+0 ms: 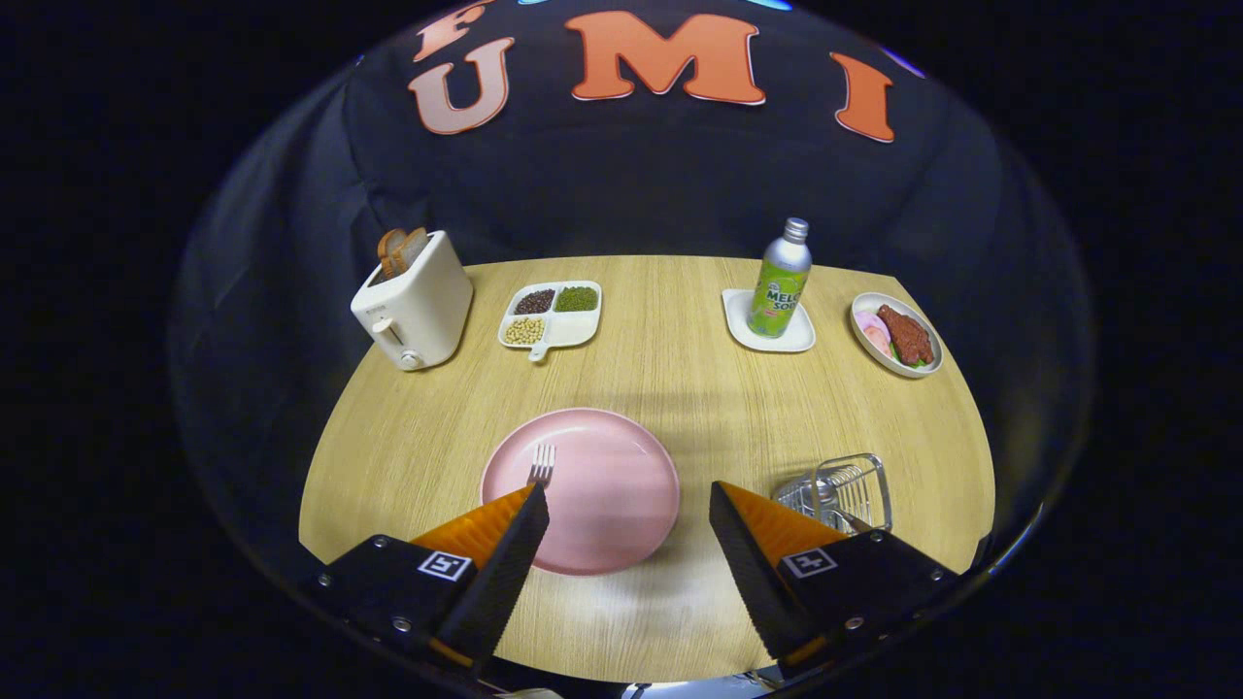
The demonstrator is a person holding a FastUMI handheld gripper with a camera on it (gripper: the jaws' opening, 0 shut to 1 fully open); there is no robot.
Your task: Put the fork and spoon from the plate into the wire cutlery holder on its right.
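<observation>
My gripper (629, 505): I hold it above the near edge of the table, tilted down toward the plate; its two fingers are spread wide apart and grasp nothing.
Plate (607, 485): pink and round, lying between my fingers and just ahead of them on the wooden table (680, 388).
Fork (541, 466): on the plate's left part, right at the tip of my left finger; its tines point away from me, its long axis runs toward me, and the handle is hidden behind that finger.
Spoon: I cannot make it out on the plate.
Wire holder (847, 488): just ahead of my right finger, to the right of the plate, partly covered by the finger; something metallic shows inside, too unclear to name.
Beyond my fingers, far side: a toaster (416, 303) with bread, a divided dish (551, 316) of beans, a bottle (780, 280) on a small tray, a plate of food (895, 333).
</observation>
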